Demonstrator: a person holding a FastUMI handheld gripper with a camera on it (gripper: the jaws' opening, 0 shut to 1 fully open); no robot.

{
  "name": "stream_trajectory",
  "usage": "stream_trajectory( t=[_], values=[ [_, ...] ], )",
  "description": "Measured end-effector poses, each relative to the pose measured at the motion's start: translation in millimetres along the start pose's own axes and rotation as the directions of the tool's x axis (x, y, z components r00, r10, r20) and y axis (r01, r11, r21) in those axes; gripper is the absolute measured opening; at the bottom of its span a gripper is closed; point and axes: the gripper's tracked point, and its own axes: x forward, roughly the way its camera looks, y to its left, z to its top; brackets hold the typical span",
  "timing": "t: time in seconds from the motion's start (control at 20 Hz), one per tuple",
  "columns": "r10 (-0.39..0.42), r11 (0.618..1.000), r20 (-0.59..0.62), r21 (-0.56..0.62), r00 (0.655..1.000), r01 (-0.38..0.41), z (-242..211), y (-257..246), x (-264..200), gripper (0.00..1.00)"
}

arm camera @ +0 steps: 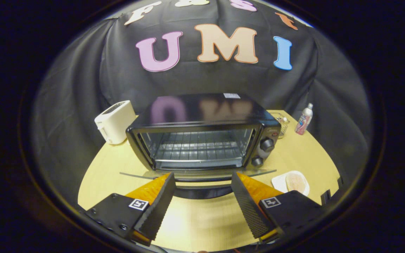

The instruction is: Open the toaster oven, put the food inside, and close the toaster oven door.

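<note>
Black toaster oven (202, 131) stands open mid-surface, its glass door (199, 174) folded flat toward the hand-held gripper (202, 182).

Wire rack shows inside; two knobs (263, 151) sit on its right. The gripper's fingers are spread wide, holding nothing, their tips at the door's handle. Food on a white plate (291, 182) lies beside the right finger. On the pale wooden surface (202, 218), a white toaster (115, 122) sits left, a bottle (304, 119) far right.

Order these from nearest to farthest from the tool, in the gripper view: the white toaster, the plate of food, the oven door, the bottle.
The open tool has nothing between its fingers.
1. Oven door, folded down just ahead.
2. Plate of food, beside the right finger.
3. White toaster, left of the oven.
4. Bottle, far right, by the wall.
</note>
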Motion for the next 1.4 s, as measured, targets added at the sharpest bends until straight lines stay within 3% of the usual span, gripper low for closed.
stream_trajectory(
  t=[0.4,0.75,1.1,1.4],
  values=[
    [-0.003,0.999,-0.087,0.050,0.996,0.008,-52.3,-0.9,-9.3,1.00],
    [-0.015,1.000,-0.223,-0.021,0.975,0.010,-124.0,5.3,0.4,1.00],
    [-0.033,0.999,-0.320,-0.005,0.947,0.034,-158.2,-0.2,10.7,0.98],
    [-0.011,1.000,-0.301,0.022,0.954,0.019,-149.0,1.7,7.5,0.97]
  ],
)
